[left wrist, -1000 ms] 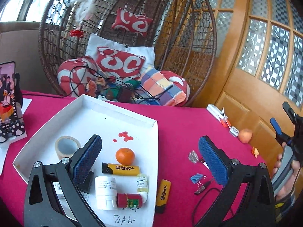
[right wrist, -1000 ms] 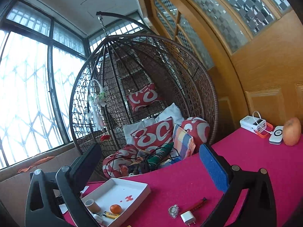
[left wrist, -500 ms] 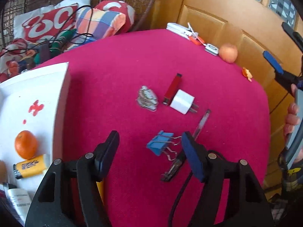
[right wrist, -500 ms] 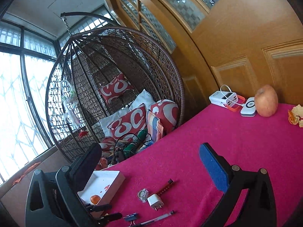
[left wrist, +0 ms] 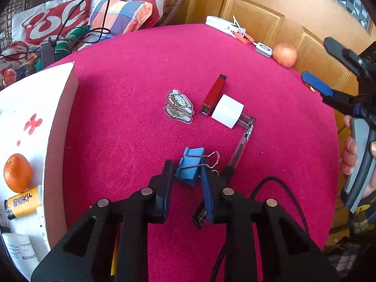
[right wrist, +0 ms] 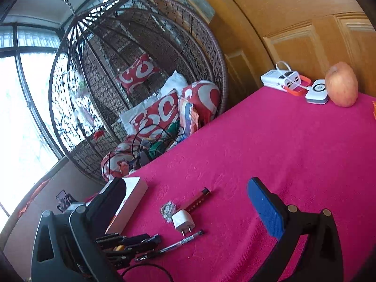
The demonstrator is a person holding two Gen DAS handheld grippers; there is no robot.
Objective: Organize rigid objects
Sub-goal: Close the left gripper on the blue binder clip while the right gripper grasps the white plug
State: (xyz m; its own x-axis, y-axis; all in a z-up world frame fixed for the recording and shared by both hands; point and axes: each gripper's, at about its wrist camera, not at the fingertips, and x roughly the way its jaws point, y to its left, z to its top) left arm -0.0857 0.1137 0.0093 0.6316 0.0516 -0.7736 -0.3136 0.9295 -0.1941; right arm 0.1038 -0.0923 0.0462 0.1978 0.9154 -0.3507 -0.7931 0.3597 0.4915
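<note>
My left gripper (left wrist: 186,172) is shut on a blue binder clip (left wrist: 191,165) lying on the red tablecloth. Just beyond it lie a clear pen (left wrist: 242,145), a white charger plug (left wrist: 226,111), a red lighter (left wrist: 214,94) and a cartoon keychain charm (left wrist: 179,105). The white tray (left wrist: 60,117) at the left holds a tangerine (left wrist: 17,172), a yellow lighter (left wrist: 22,202) and small bottles. My right gripper (right wrist: 185,202) is open and empty above the table; it also shows at the right of the left wrist view (left wrist: 329,70). The right wrist view shows the plug (right wrist: 183,221), the pen (right wrist: 174,245) and the red lighter (right wrist: 197,201).
An apple (left wrist: 284,55), a white power bank (left wrist: 225,26) and a small white device (left wrist: 263,49) sit at the table's far edge by the wooden door. A wicker hanging chair (right wrist: 131,70) with cushions stands behind the table. A black cable (left wrist: 279,188) lies by my left gripper.
My left gripper swung right from the tray to the loose items, moved down and closed on the blue binder clip. My right gripper tilted down toward the table and stayed open.
</note>
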